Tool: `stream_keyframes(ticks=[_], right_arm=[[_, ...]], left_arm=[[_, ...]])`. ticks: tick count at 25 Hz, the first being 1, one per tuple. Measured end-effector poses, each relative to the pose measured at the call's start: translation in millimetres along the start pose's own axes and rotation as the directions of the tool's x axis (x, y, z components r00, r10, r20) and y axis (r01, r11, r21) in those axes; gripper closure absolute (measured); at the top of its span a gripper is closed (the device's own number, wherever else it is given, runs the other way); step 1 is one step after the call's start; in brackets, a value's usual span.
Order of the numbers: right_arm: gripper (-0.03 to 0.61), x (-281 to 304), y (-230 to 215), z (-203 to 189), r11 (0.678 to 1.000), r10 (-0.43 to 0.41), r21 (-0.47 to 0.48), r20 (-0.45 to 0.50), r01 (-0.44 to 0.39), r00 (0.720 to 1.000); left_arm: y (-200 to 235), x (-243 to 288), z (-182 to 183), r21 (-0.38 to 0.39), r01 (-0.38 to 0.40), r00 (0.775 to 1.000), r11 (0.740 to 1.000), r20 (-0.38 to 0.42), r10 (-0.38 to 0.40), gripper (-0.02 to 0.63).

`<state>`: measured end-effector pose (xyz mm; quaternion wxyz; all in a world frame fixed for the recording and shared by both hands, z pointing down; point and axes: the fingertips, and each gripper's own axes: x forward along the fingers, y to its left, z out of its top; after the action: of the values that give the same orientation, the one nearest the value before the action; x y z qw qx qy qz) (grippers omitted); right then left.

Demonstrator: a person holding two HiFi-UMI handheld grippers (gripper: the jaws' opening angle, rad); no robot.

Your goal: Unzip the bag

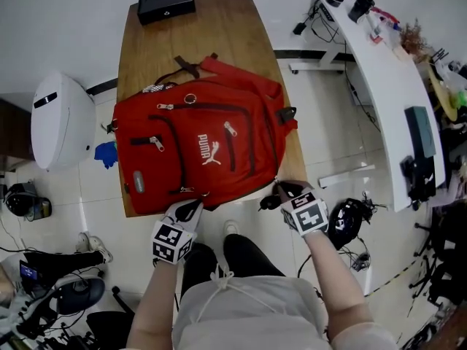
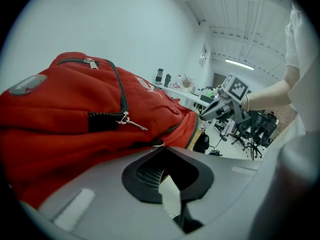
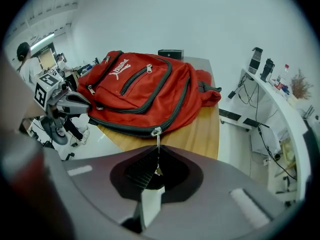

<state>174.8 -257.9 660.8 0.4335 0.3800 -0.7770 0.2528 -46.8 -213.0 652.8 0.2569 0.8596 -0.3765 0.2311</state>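
Note:
A red backpack [image 1: 201, 148] lies flat on a wooden table [image 1: 219, 28], its front pockets facing up. My right gripper [image 1: 279, 190] sits at the bag's near right corner. In the right gripper view [image 3: 158, 151] it is shut on the metal zipper pull [image 3: 157, 132] of the main dark zipper, with the tab hanging between the pads. My left gripper [image 1: 191, 208] is at the bag's near edge, left of the middle. In the left gripper view [image 2: 162, 151] its jaws are closed where the red fabric [image 2: 75, 114] meets their tips, beside a small metal ring [image 2: 157, 144].
A black box [image 1: 166, 4] rests at the table's far end. A white rounded appliance [image 1: 62, 119] stands on the floor to the left, and a white desk [image 1: 394, 86] with clutter runs along the right. The person's legs are just below the table's near edge.

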Motion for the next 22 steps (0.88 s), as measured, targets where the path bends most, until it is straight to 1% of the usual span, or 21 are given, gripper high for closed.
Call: stream_keyframes(ticks=[4, 7, 10, 13, 17, 20, 21, 22], right_arm=[[0.558, 4, -8, -1, 1.0, -0.005, 0.001, -0.033, 0.005, 0.999], [0.555, 7, -16, -2, 1.0, -0.014, 0.006, -0.055, 0.014, 0.998], [0.551, 8, -20, 1, 1.0, -0.018, -0.005, -0.06, 0.018, 0.998], [0.548, 9, -21, 2, 1.0, -0.004, 0.007, -0.048, 0.004, 0.999], [0.53, 9, -24, -1, 0.998, -0.008, 0.062, -0.013, 0.008, 1.0], [0.505, -1, -27, 6, 0.995, -0.046, 0.087, 0.053, 0.041, 0.998], [0.517, -8, -26, 11, 0.995, -0.054, 0.09, 0.093, 0.046, 0.994], [0.55, -17, -22, 16, 0.995, -0.047, 0.089, 0.142, 0.035, 0.989]], left_arm=[[-1, 0, -2, 0.01, -0.001, 1.0, 1.0, -0.005, 0.001, 0.606], [0, -1, -2, 0.015, 0.001, 1.0, 1.0, 0.013, -0.001, 0.606], [2, -1, -4, -0.004, 0.0, 0.999, 1.0, 0.033, 0.0, 0.606], [2, 0, -3, -0.037, -0.003, 1.0, 0.999, 0.029, 0.005, 0.606], [1, 0, -3, -0.066, -0.014, 1.0, 0.998, 0.024, 0.016, 0.606], [0, -10, 7, -0.084, -0.019, 0.997, 0.996, 0.072, 0.025, 0.606], [-1, -16, 13, -0.093, -0.024, 0.994, 0.995, 0.1, 0.033, 0.606], [-2, -23, 20, -0.1, -0.029, 0.99, 0.995, 0.131, 0.042, 0.606]])
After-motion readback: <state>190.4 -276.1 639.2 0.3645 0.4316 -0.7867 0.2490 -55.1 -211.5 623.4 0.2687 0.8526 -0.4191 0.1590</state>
